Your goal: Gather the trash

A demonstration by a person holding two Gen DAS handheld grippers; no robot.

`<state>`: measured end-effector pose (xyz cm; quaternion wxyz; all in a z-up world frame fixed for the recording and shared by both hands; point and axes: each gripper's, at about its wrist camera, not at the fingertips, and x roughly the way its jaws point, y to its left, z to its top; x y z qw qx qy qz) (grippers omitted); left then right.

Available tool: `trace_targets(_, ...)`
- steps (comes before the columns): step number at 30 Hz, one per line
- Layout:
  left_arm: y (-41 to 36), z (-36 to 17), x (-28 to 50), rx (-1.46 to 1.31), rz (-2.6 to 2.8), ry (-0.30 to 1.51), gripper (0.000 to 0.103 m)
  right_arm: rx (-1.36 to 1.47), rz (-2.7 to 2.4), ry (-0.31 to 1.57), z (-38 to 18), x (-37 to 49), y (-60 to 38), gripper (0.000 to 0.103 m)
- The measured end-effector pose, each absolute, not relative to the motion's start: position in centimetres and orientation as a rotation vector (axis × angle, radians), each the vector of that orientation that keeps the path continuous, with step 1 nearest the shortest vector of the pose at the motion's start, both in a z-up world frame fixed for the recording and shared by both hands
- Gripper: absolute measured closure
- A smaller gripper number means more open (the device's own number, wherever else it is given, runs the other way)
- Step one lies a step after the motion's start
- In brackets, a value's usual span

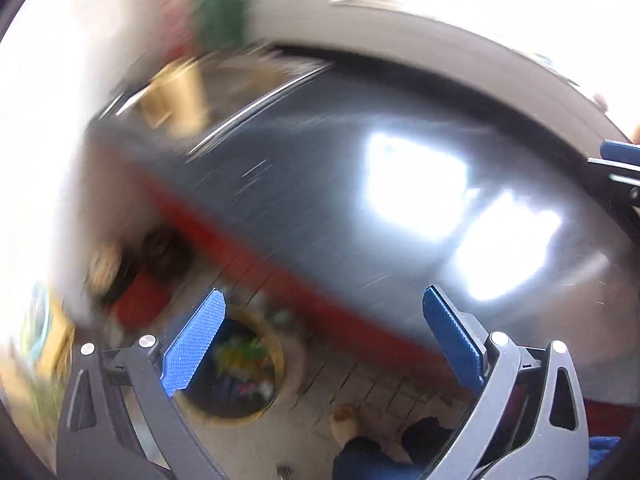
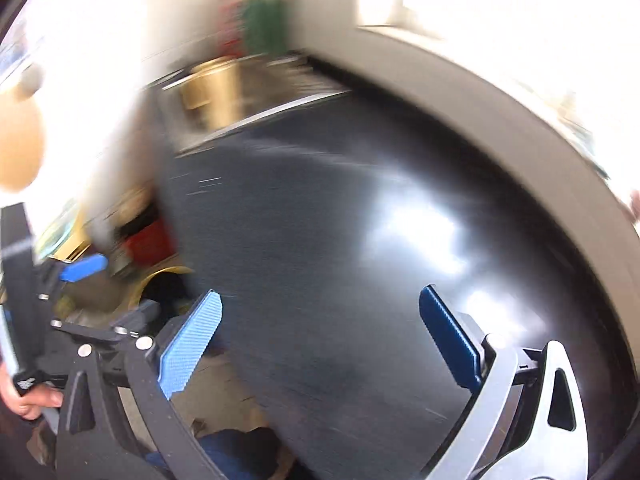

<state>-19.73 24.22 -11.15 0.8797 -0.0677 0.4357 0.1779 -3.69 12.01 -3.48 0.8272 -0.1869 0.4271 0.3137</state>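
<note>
Both views are smeared by motion. In the left wrist view my left gripper (image 1: 323,292) is open with nothing between its blue pads. It hangs over the red edge (image 1: 280,272) of a dark glossy table (image 1: 320,200). Below it on the floor stands a round yellow-rimmed bin (image 1: 234,420) holding colourful trash (image 1: 240,364). My right gripper (image 2: 321,292) is open and empty above the same table (image 2: 320,220). The bin's rim (image 2: 160,274) shows at the left of the right wrist view. One blue pad of the right gripper (image 1: 620,152) pokes in at the left view's right edge.
A tiled floor (image 1: 352,384) runs under the table's edge, with the person's feet (image 1: 348,424) on it. A red box (image 1: 136,304) sits beside the bin. A pale wooden piece of furniture (image 1: 176,92) and a green shape (image 1: 220,12) stand beyond the table. A hand (image 2: 32,400) grips the left tool.
</note>
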Motion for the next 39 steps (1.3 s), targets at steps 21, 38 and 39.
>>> trace_targets(21, 4.4, -5.9, -4.8, 0.082, -0.045, 0.941, 0.007, 0.038, -0.03, 0.918, -1.7, -4.2, -18.5, 0.007)
trace_targets(38, 4.5, -6.0, -4.7, 0.07, -0.021, 0.942, 0.007, 0.04, -0.003, 0.918, -1.6, -3.4, -18.1, 0.007)
trace_targets(39, 4.5, -6.0, -4.6, 0.069, -0.019, 0.942, 0.007, 0.039, -0.003, 0.919, -1.6, -3.4, -18.1, 0.007)
